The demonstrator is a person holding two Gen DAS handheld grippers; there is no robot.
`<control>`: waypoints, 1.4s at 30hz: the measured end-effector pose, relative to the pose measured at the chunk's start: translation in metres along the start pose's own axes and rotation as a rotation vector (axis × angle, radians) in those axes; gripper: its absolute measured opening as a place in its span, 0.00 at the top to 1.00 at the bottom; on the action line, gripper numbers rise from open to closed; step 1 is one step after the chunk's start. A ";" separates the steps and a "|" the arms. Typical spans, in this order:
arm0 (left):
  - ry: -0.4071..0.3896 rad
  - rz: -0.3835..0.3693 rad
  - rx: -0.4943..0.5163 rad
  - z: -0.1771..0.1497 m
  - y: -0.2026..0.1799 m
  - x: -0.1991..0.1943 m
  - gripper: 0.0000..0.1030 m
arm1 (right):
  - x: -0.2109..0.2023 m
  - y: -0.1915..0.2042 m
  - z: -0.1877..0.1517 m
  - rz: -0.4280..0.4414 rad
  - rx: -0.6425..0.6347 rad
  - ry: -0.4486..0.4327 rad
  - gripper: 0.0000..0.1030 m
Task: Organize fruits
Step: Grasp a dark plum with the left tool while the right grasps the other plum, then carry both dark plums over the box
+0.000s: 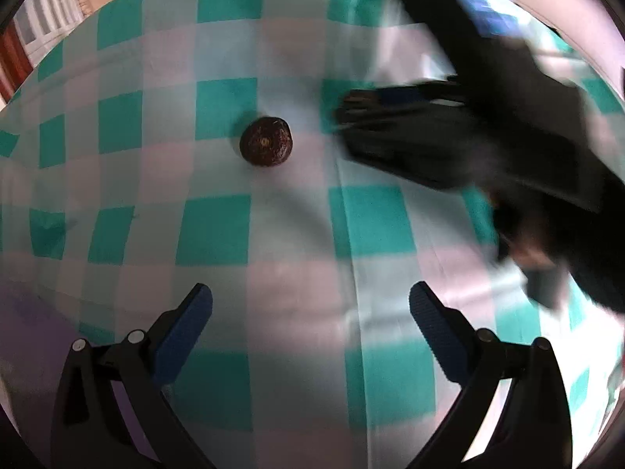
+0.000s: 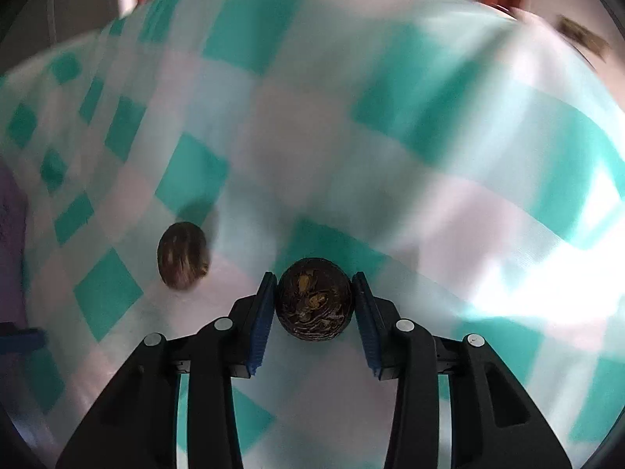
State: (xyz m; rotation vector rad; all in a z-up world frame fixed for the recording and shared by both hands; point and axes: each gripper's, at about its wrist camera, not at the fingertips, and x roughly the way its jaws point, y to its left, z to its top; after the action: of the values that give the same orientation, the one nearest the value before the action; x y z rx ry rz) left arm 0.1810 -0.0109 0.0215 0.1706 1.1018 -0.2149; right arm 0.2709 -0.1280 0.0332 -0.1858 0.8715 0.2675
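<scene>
Right tongs (image 2: 314, 303) around dark fruit (image 2: 314, 300)

Home setting; teal-white checked tablecloth (image 1: 297, 234) over table; red-brown wooden frame (image 1: 13, 58) behind.

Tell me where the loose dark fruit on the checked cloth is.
In the left wrist view the loose dark fruit lies on the checked tablecloth, ahead of the open left gripper and left of the blurred right gripper.
</scene>
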 end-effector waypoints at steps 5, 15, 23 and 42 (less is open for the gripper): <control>-0.087 0.108 -0.122 0.039 -0.003 0.021 0.02 | -0.051 -0.045 -0.030 -0.078 0.213 -0.034 0.61; -0.094 0.134 -0.297 0.087 0.017 0.070 0.25 | -0.105 -0.036 -0.088 -0.109 0.332 0.011 0.61; -0.183 0.012 -0.269 0.062 0.017 0.043 0.61 | -0.131 -0.021 -0.113 -0.081 0.337 -0.008 0.61; -0.188 -0.074 -0.063 -0.131 -0.029 -0.123 0.61 | -0.240 0.044 -0.218 0.062 0.325 0.094 0.61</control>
State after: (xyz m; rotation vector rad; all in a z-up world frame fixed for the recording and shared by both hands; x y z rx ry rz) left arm 0.0067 0.0033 0.0725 0.0518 0.9270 -0.2566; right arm -0.0486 -0.1819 0.0789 0.1318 1.0025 0.1727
